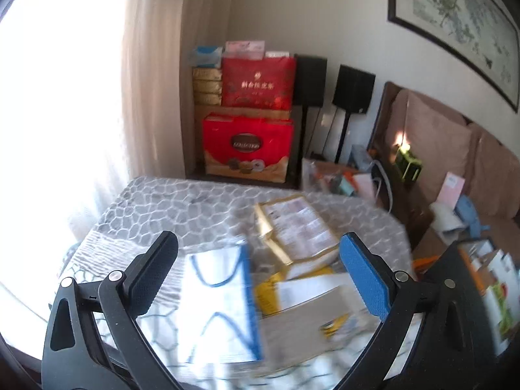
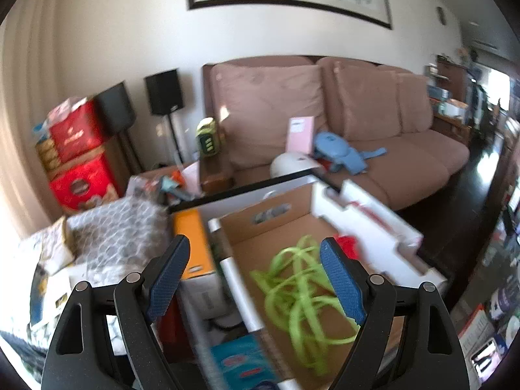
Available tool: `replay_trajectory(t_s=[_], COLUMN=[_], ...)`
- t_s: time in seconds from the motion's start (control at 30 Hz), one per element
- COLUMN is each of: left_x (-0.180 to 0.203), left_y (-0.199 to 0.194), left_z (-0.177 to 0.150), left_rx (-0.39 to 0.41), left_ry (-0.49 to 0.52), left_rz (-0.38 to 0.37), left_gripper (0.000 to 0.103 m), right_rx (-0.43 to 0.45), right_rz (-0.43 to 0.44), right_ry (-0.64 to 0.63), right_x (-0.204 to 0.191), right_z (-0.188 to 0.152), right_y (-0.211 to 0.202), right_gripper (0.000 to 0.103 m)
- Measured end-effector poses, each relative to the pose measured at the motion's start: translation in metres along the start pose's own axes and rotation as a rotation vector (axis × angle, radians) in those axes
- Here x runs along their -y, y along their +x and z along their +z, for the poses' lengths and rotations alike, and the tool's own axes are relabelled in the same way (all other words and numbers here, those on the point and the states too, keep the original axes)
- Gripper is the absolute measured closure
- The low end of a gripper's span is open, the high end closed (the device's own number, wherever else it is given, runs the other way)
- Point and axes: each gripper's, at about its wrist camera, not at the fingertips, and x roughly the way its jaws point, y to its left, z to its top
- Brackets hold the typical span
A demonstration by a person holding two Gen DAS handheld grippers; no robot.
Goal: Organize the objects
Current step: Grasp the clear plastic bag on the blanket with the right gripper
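Over the grey patterned cloth [image 1: 169,208] my left tongs [image 1: 258,274] hang spread wide, with nothing between the fingers. Below them lies a jumble of flat things: a white bag [image 1: 221,302] with blue trim on the left, a gold-edged packet [image 1: 297,227] farther off toward the right, and a yellow packet [image 1: 268,294] and a pale grey sheet [image 1: 312,321] nearer, overlapping one another. All are blurred, so I cannot read their print. Far off, red boxes [image 1: 256,120] stand stacked in the corner beside two black speakers [image 1: 352,89].

My right tongs [image 2: 255,274] are spread too, empty, above an open cardboard box [image 2: 269,227]. A loose tangle of green cord [image 2: 299,289] lies on the box floor, between and under my fingers, though I cannot tell whether they touch it. White foam [image 2: 383,227] sits just right of the box, an orange carton [image 2: 191,243] just left, and a blue pack [image 2: 243,364] nearer. Beyond stands a brown sofa [image 2: 373,107] with a blue toy [image 2: 341,152] on its seat.
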Motion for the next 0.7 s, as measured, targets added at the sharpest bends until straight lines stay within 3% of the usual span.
replay_trajectory(t_s=[0.17,0.3,0.5,0.7], left_x=[-0.004,-0.008,-0.033,-0.052], left_y=[0.017,0.033,0.066,0.084], left_z=[-0.03,-0.043,-0.063,-0.08], left_rx=[-0.086,-0.118,-0.255,-0.314], left_ry=[0.149,0.22,0.214,0.156], left_rz=[-0.109,-0.033,-0.063,-0.097], left_gripper=[0.003,0.003,0.003,0.003], right_rx=[-0.032,-0.079,-0.111,-0.192], right_rz=[0.065,0.177,0.165,0.193], right_ry=[-0.171,-0.281,-0.422,-0.361], right_x=[-0.066,-0.111,-0.146,-0.153], right_z=[-0.021,-0.044,-0.076,-0.09], right_y=[0.008,0.014,0.028,0.037], right_gripper=[0.019,0.019,0.019,0.019])
